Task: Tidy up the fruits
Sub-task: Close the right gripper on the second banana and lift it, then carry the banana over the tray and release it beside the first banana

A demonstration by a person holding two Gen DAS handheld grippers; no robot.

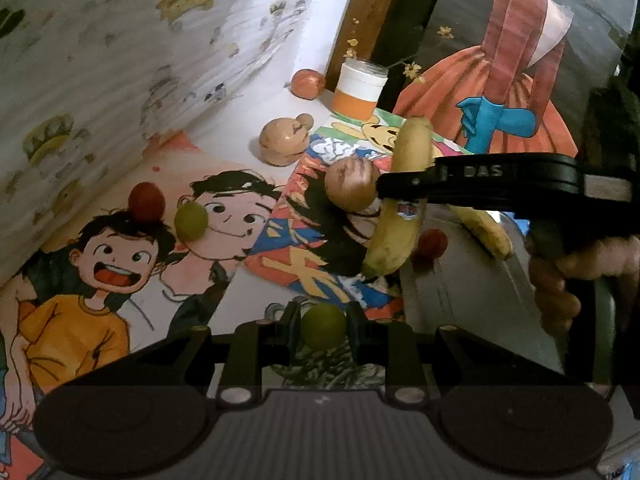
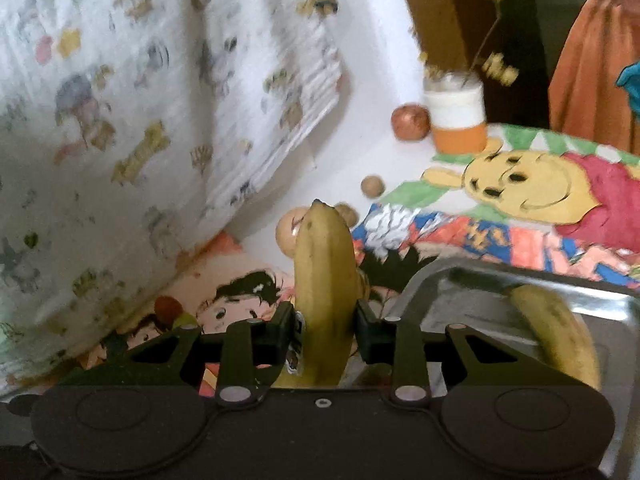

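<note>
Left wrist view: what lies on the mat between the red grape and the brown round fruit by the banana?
A green grape lies between the red grape and the brown round fruit, in the left wrist view.

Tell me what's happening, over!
Left tool shut on round green grape. Right tool shut on yellow banana, above silver metal tray. Nothing blocking.

- The tray (image 2: 472, 280) is bare metal, glossy, mirroring the banana (image 2: 560, 332) lying in it.
- Both bananas have smooth, matt peel; the held banana (image 2: 326, 280) carries a small glossy sticker.
- The right gripper (image 2: 326, 328) is matt black plastic with metal pins.
- The table covering (image 1: 280, 240) looks like printed paper, flat and matt.
- The post (image 1: 368, 8) behind is brown wood.
</note>
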